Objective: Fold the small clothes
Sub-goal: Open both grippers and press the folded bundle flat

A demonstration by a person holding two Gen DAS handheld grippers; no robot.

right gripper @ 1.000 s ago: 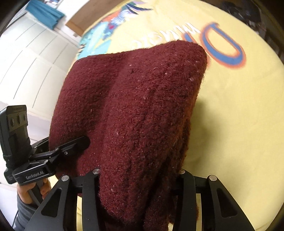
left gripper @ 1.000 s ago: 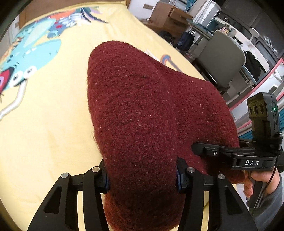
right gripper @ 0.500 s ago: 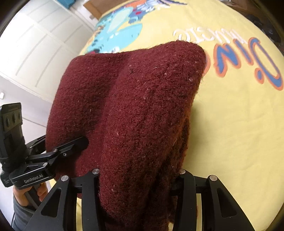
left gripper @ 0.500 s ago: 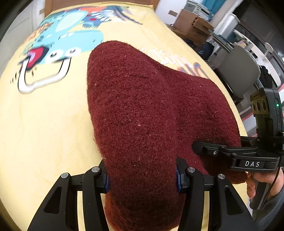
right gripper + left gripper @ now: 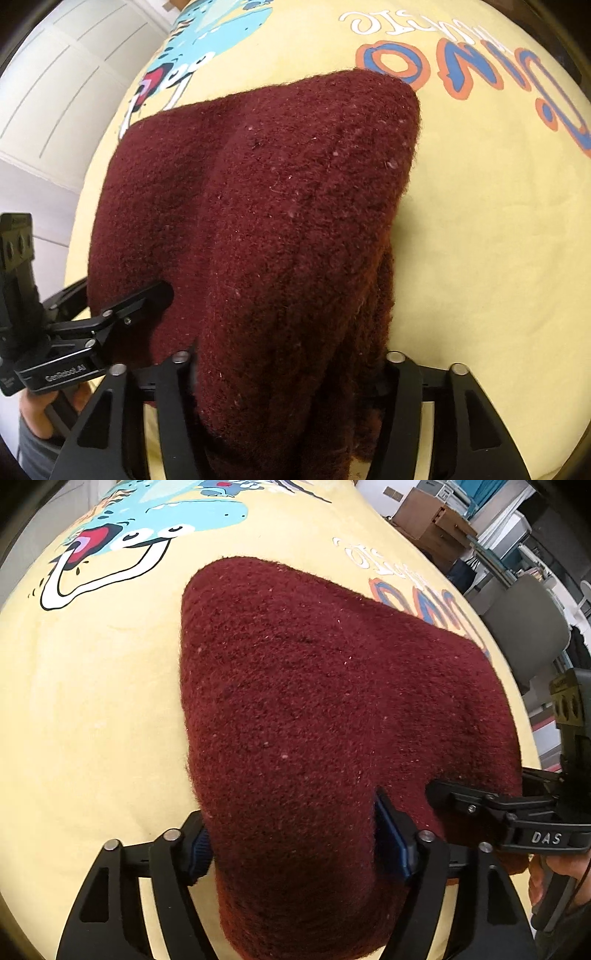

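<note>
A dark red fuzzy knit garment (image 5: 314, 701) hangs between my two grippers over a yellow printed blanket (image 5: 92, 701). My left gripper (image 5: 295, 845) is shut on its near edge, and the cloth bulges out between the jaws. My right gripper (image 5: 284, 373) is shut on the other near edge of the garment (image 5: 266, 203). Each gripper shows in the other's view: the right one (image 5: 436, 794) at the garment's right side, the left one (image 5: 162, 291) at its left side. The garment's far edge rests low over the blanket.
The blanket (image 5: 480, 221) carries a blue cartoon dinosaur (image 5: 155, 528) and blue-orange lettering (image 5: 461, 74). A grey chair (image 5: 524, 627) and cardboard boxes (image 5: 432, 520) stand beyond the bed's right edge. White cabinet doors (image 5: 55, 74) stand on the left.
Both grippers have carried the garment forward and tilted downward over the blanket. More of the dinosaur print and lettering has come into view. Both grips are unchanged.
</note>
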